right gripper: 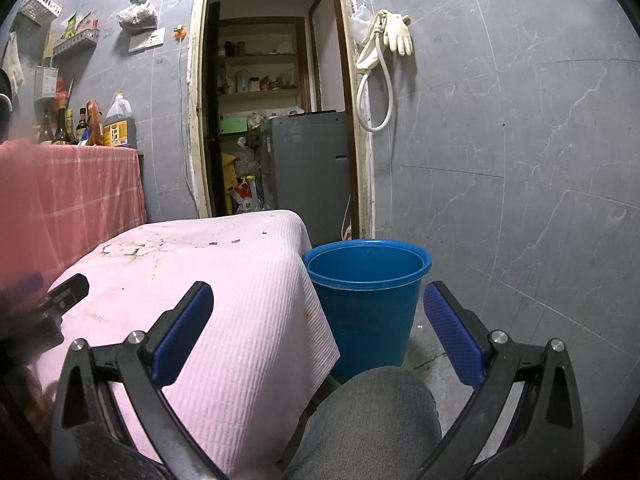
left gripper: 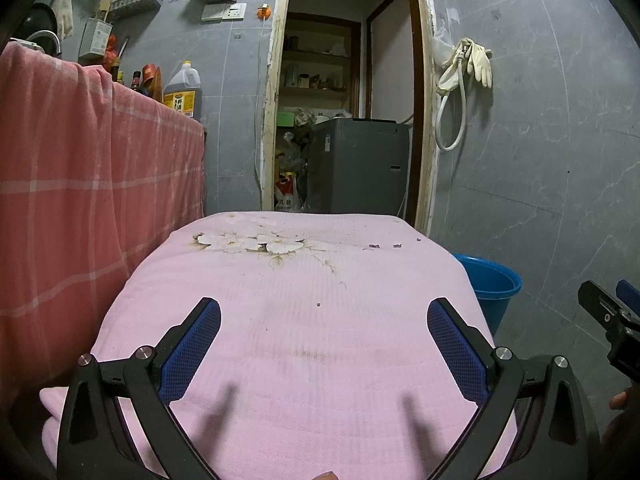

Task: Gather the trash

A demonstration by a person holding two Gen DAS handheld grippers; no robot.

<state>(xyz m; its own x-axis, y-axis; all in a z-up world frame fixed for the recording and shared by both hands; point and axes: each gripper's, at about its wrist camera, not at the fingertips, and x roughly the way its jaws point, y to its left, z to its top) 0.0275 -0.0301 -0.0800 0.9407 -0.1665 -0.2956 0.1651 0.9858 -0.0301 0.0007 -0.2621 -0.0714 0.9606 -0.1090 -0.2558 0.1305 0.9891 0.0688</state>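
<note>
Pink ribbed cloth with a faded flower print (left gripper: pixel 304 320) covers the table out front; hard against its right edge stands the round blue plastic bucket (right gripper: pixel 366 300), mouth up, on the floor. Left gripper (left gripper: pixel 324 312) hovers over the cloth with blue-padded fingers spread wide, nothing between them; right gripper (right gripper: pixel 318 300) likewise gapes, holding nothing, bucket framed between its fingers; trash, small dark scraps (left gripper: pixel 386 246), lies scattered near the cloth's far right edge, one speck (left gripper: pixel 318 303) mid-cloth

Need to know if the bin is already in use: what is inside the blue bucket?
The blue bucket shows only bare blue inner wall in the right wrist view; no trash is visible. Its bottom is hidden by the near rim, so small scraps there cannot be ruled out.
</note>
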